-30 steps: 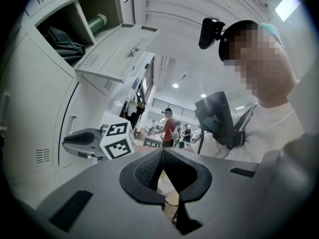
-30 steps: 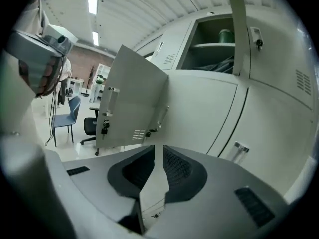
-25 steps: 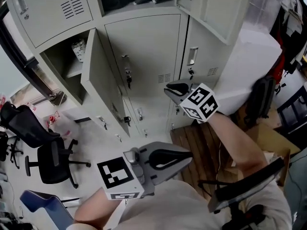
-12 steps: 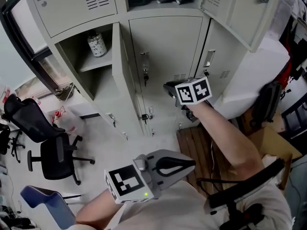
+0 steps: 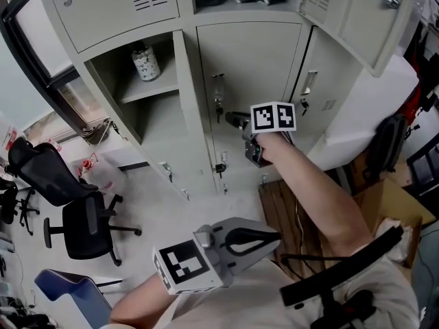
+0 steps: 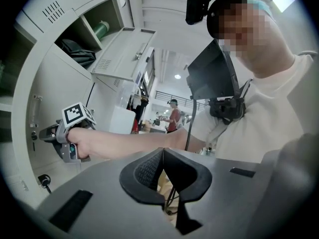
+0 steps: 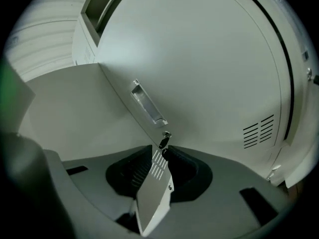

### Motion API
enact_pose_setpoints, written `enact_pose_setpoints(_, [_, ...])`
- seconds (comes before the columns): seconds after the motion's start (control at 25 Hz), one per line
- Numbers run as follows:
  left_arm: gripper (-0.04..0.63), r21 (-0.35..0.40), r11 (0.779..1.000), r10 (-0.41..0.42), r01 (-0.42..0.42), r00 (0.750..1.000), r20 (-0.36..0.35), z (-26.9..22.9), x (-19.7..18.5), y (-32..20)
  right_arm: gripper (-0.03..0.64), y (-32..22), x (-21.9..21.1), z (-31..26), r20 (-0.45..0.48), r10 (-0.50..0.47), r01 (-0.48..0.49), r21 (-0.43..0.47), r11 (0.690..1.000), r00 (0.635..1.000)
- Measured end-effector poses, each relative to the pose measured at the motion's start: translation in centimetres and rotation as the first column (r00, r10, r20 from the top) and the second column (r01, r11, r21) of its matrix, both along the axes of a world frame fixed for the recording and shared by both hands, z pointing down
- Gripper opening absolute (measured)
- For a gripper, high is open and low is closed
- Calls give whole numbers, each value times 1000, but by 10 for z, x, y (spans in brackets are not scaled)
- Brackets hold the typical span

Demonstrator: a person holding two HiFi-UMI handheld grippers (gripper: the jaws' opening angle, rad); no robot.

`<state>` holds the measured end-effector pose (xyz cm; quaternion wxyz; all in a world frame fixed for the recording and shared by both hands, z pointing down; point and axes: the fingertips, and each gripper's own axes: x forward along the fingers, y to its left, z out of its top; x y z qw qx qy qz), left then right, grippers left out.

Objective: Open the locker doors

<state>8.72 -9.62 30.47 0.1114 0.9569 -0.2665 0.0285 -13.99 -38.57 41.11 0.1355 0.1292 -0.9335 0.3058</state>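
Note:
Grey lockers fill the head view. The left compartment stands open, its door edge-on, with a patterned jar on the shelf. The middle door is closed, with a handle and key on its left side. My right gripper reaches in beside that handle. In the right gripper view its pads are shut on a thin grey door panel with louvre slots, seen edge-on; the handle lies just beyond. My left gripper hangs low near my body, shut and empty.
A third closed door with its own handle stands to the right. An upper door hangs open at the top right. Black office chairs are on the floor at the left, and a wooden pallet lies under my right arm.
My right gripper has moved left and inward, from the right-hand door to the middle door's handle side. The open left door now shows edge-on. The left gripper has barely moved.

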Motion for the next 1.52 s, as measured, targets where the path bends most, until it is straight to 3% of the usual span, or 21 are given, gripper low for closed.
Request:
enact_pose_setpoints(0.52, [11, -25, 999, -22, 22, 1000, 5, 5, -22, 2, 77, -15, -33, 11, 99, 86, -65, -204, 977, 991])
enact_pose_setpoints(0.84, [11, -39, 998, -41, 41, 999, 5, 7, -28, 3, 58, -22, -40, 17, 150, 115, -70, -279, 958, 982])
enact_pose_setpoints(1.52, [11, -37, 999, -29, 28, 999, -23, 2, -17, 1, 28, 1, -16, 20, 144, 45, -5, -271, 962, 989])
